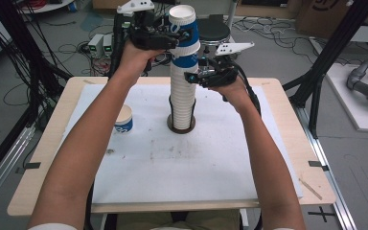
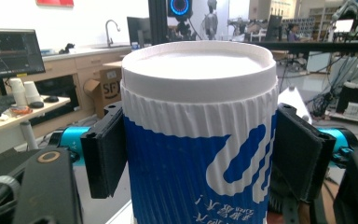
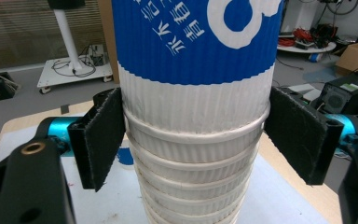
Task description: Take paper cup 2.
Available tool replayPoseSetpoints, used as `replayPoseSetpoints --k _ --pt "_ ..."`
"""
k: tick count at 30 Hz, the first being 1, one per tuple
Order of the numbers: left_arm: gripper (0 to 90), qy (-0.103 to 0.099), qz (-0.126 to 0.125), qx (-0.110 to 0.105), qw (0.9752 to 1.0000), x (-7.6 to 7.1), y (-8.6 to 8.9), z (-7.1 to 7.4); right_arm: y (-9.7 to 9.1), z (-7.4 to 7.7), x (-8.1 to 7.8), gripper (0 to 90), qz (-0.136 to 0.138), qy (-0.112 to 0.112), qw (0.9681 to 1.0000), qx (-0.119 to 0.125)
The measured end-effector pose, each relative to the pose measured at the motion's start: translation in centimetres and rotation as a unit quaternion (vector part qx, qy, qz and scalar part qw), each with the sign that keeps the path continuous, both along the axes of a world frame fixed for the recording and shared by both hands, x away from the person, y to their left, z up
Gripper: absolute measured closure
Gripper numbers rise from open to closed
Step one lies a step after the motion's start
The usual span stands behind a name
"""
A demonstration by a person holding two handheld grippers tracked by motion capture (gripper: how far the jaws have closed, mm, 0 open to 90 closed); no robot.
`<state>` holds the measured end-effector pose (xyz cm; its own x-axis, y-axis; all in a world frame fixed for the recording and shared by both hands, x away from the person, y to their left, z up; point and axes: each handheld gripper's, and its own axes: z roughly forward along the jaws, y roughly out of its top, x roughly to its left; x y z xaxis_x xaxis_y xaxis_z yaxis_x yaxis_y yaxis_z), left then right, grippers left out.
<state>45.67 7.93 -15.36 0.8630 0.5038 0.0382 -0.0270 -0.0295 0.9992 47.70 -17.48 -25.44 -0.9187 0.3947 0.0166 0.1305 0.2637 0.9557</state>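
A tall stack of white ribbed paper cups (image 1: 182, 100) stands on a dark round base (image 1: 181, 129) in the middle of the white mat. Its uppermost cups carry blue print that reads upside down. My left gripper (image 1: 183, 36) is shut on the top cup (image 1: 182, 19), and in the left gripper view both black pads (image 2: 105, 154) press its blue-and-white sides (image 2: 196, 140). My right gripper (image 1: 191, 76) holds the stack just below the blue band. In the right gripper view its pads (image 3: 298, 135) sit against the nested cup rims (image 3: 196, 154).
A single blue-and-white cup (image 1: 123, 120) stands upright on the mat (image 1: 172, 167), left of the stack. The mat lies on a wooden table (image 1: 52, 143). Black frame posts (image 1: 326, 62) rise at both sides, and cables and boxes lie on the floor behind.
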Motion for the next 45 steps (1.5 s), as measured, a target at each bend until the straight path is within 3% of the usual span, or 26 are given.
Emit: replayPoseSetpoints --k 5,10,20,27,30,32,36,38,45 --pt "26.2 -0.003 0.004 -0.013 0.9999 -0.7 0.6 0.5 0.1 -0.2 -0.1 18.0 0.0 0.011 0.9999 0.001" --pt "26.2 -0.009 0.012 -0.016 0.9998 -1.8 2.0 1.1 -0.4 -0.7 -0.2 14.3 -0.013 0.04 0.9988 -0.024" --pt "26.2 -0.008 0.03 -0.034 0.9989 -3.2 5.3 0.7 -2.8 -1.5 -1.6 14.3 -0.016 0.038 0.998 -0.047" --pt "26.3 0.007 0.034 -0.028 0.999 -4.1 7.1 -1.5 -2.9 -0.8 -3.2 14.3 -0.008 0.029 0.9974 -0.065" --pt "26.3 0.012 0.035 -0.026 0.999 -4.6 7.7 -2.6 -3.3 -1.0 -3.9 14.7 -0.006 0.026 0.9982 -0.055" --pt "26.3 0.017 0.035 -0.019 0.999 -4.9 8.1 -3.3 -4.0 -1.5 -4.3 14.7 -0.009 0.015 0.9984 -0.055" --pt "26.3 0.023 0.032 -0.006 0.9992 -5.6 8.4 -5.1 -5.5 -2.7 -5.3 14.7 -0.02 0.024 0.9985 -0.045" --pt "26.3 0.029 0.028 -0.004 0.9992 -5.9 8.4 -6.1 -6.2 -3.3 -5.7 14.7 -0.03 0.028 0.9977 -0.054" --pt "26.3 0.036 0.009 0.009 0.9993 -7.1 8.4 -9.6 -8.1 -5.2 -7.3 15.1 -0.053 0.038 0.9967 -0.049"
